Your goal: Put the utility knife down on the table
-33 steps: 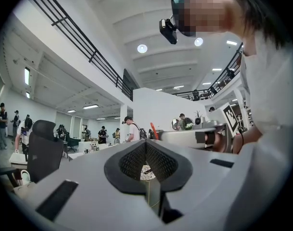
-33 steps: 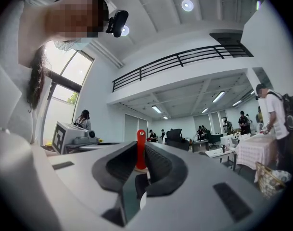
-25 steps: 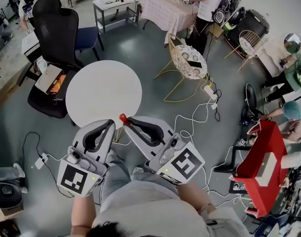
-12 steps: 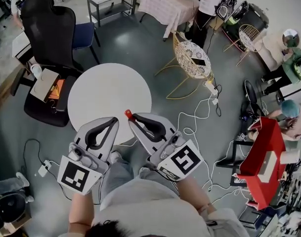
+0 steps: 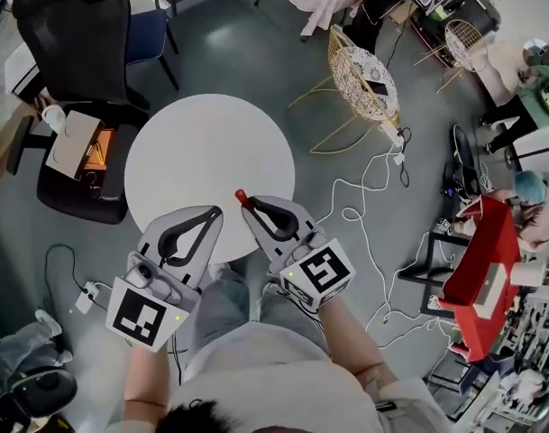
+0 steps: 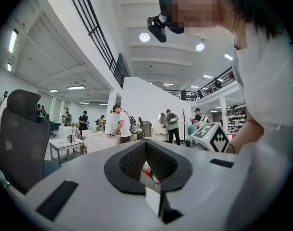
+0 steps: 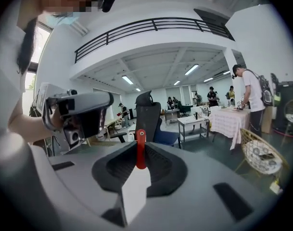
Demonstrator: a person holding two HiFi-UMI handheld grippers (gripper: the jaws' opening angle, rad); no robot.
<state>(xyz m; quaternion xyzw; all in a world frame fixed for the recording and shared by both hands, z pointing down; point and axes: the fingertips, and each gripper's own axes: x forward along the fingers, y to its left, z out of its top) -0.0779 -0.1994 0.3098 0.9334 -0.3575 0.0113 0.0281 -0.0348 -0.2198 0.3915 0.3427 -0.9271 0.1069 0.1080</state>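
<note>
A person is standing at the near edge of a round white counter (image 5: 202, 147), working a hand-held gripper in each hand. The right gripper (image 5: 249, 204) is clamping a red utility knife (image 5: 241, 196) between its fingers (image 7: 160, 163). The knife is standing upright in the grip, with its red end poking out past the fingertips. Seen from the head camera, that red end is hanging over the counter's near edge, right of the middle; whether it is touching the top cannot be told. The left gripper (image 5: 215, 211) is reaching over the same near edge just beside the right one, the two tips close but apart. Its fingers (image 6: 132, 160) are pressing together with nothing gripped between them. The marker cube (image 5: 146, 318) on the left gripper and the one on the right (image 5: 317, 273) are sitting back by the person's wrists, off the counter's near edge. The rest of the counter top is showing plain white. Beyond the far left edge a black office chair (image 5: 76, 34) is standing on the grey floor (image 5: 256, 52). A yellow wire chair (image 5: 364, 84) is standing off the far right edge. White cables (image 5: 369, 210) are trailing across the floor to the right of the counter, toward a red cart (image 5: 480, 273). In the two gripper views, several people are standing at tables deep in a bright, high-ceilinged hall.
</note>
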